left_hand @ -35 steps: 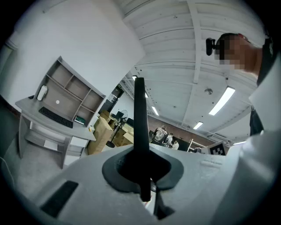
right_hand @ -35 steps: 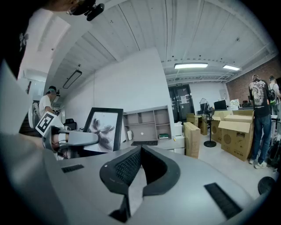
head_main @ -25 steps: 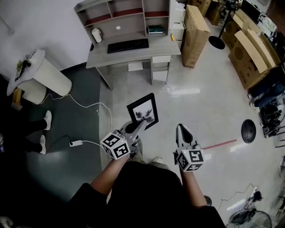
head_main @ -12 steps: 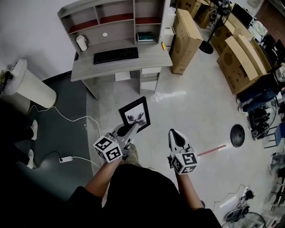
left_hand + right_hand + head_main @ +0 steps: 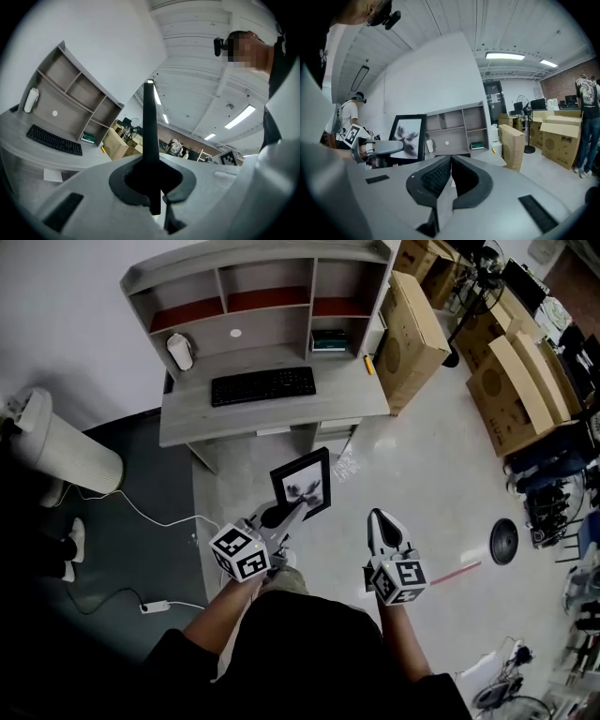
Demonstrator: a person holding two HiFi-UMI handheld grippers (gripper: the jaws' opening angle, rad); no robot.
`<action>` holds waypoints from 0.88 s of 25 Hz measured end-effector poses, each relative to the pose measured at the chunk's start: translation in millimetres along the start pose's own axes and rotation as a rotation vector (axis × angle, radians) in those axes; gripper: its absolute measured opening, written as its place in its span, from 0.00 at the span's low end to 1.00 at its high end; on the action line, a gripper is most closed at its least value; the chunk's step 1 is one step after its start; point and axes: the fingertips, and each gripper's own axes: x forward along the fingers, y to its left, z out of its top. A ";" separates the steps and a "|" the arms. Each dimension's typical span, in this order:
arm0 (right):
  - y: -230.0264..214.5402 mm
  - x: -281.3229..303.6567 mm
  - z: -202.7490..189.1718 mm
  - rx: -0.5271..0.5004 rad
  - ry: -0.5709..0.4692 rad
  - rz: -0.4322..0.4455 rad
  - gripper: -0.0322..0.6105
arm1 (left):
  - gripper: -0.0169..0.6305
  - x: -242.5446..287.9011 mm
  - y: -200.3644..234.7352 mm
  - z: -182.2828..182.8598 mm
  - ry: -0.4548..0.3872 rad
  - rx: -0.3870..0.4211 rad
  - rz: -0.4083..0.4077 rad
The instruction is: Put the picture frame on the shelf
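A black picture frame (image 5: 303,484) with a flower print stands upright in the air, my left gripper (image 5: 282,514) shut on its lower edge. In the left gripper view the frame (image 5: 149,136) shows edge-on as a thin black bar between the jaws. My right gripper (image 5: 385,525) is shut and empty, a little to the right of the frame; its view shows the frame (image 5: 407,137) at the left. The grey desk shelf (image 5: 258,298) with several open compartments stands ahead, also seen as the shelf (image 5: 70,96) and the shelf (image 5: 458,125).
On the desk (image 5: 272,409) lie a black keyboard (image 5: 263,385), a white mouse-like object (image 5: 179,352) and a green book (image 5: 328,339). Cardboard boxes (image 5: 414,322) stand at the right. A white bin (image 5: 67,456) and a white cable (image 5: 164,521) are on the dark mat at the left.
The desk and shelf have come closer and more central in the head view. Both grippers and the frame hold the same pose relative to each other.
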 end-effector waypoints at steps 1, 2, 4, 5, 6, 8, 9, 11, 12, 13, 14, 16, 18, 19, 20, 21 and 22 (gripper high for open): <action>4.6 11.3 5.7 0.005 -0.015 0.000 0.07 | 0.06 1.2 10.9 8.1 0.008 0.017 -0.005; 9.2 21.1 10.4 0.013 -0.032 0.002 0.07 | 0.06 2.2 21.1 15.1 0.016 0.032 -0.011; 17.0 38.0 15.7 0.012 -0.045 0.004 0.07 | 0.06 5.3 40.3 27.9 0.023 0.044 -0.027; 19.6 45.7 16.7 0.002 -0.031 0.000 0.07 | 0.06 7.9 48.9 33.7 0.022 0.045 -0.033; 21.6 52.4 17.1 -0.006 -0.012 -0.003 0.07 | 0.06 10.4 56.1 38.7 0.020 0.044 -0.036; 22.9 62.5 18.6 0.002 0.005 0.002 0.07 | 0.06 13.7 66.8 45.9 0.012 0.035 -0.036; 21.0 67.3 19.7 0.003 0.005 0.001 0.07 | 0.06 15.2 71.6 48.5 0.006 0.027 -0.034; 13.4 79.1 21.2 -0.011 0.008 -0.010 0.07 | 0.06 20.4 82.1 53.1 -0.008 0.011 -0.030; 9.9 86.2 21.5 -0.018 0.004 -0.011 0.07 | 0.06 23.8 87.2 54.7 -0.010 0.006 -0.027; 7.4 93.4 21.8 -0.022 -0.002 -0.006 0.07 | 0.06 27.4 92.0 55.6 -0.011 0.002 -0.025; 5.9 100.5 22.6 -0.025 -0.008 0.000 0.07 | 0.06 31.0 96.2 56.1 -0.010 0.000 -0.023; 3.3 114.3 25.3 -0.018 -0.017 0.017 0.07 | 0.06 39.0 104.2 57.0 -0.007 -0.002 -0.017; -1.8 128.5 29.0 0.029 -0.033 0.037 0.07 | 0.06 49.6 114.8 59.3 -0.003 -0.004 -0.007; -5.7 136.2 31.8 0.062 -0.045 0.047 0.07 | 0.06 56.2 121.5 61.2 0.002 -0.003 0.000; -10.8 144.7 35.6 0.088 -0.059 0.055 0.07 | 0.06 64.1 128.6 63.5 0.009 -0.001 0.006; -16.9 154.2 40.2 0.101 -0.071 0.061 0.07 | 0.06 73.2 135.8 66.1 0.016 0.002 0.012; -24.3 164.2 45.2 0.103 -0.078 0.065 0.07 | 0.06 83.2 142.7 69.0 0.022 0.004 0.015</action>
